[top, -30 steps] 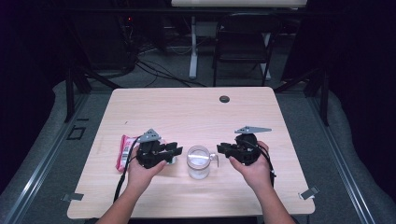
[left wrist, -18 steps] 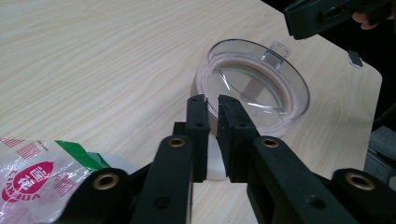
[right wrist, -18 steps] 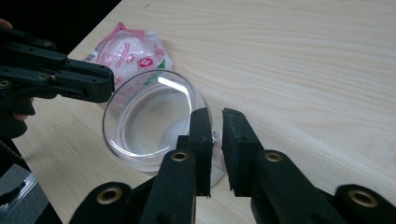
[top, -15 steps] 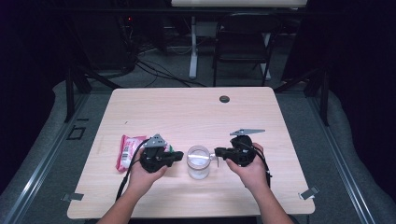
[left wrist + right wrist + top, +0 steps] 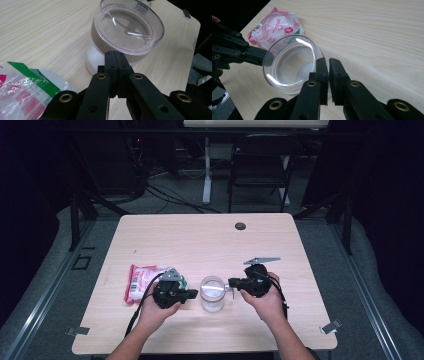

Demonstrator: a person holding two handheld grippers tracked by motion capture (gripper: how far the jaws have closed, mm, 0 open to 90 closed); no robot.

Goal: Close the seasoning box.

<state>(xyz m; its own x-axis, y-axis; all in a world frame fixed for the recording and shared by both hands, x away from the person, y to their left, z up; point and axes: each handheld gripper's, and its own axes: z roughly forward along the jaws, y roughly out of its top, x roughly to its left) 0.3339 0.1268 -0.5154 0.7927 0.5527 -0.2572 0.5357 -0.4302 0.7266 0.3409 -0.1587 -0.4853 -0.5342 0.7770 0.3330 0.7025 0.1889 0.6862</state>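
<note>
While the clear glass jar with a handle (image 5: 212, 293) stood upright on the near middle of the pale wooden table (image 5: 210, 245), a gripper flanked it on either side. Its mouth was open, its inside looked white toward the bottom, and in the high view its handle stuck out to the right. Seen from the left gripper view, the jar (image 5: 126, 32) rose just beyond the jaw tips.

On the left, the left gripper (image 5: 192, 294) lay level with its tips pointing right at the jar wall, very close to it; whether they touched the glass I could not tell. Its jaws had just been closing and now stood pressed flat together, with nothing between them. In the right gripper view the same gripper (image 5: 263, 57) reached the far rim of the jar (image 5: 292, 65).

On the right, the right gripper (image 5: 231, 282) pointed left toward the jar's handle side. Its jaws had also just been closing and stood with only a thin slit left between them, holding nothing; the tips sat just at the jar's rim.

Just left of the left gripper, a pink, white and green plastic packet (image 5: 142, 281) lay flat on the table, near the jar but apart from it. Farther off, a small dark round disc (image 5: 240, 226) sat near the table's far edge.
</note>
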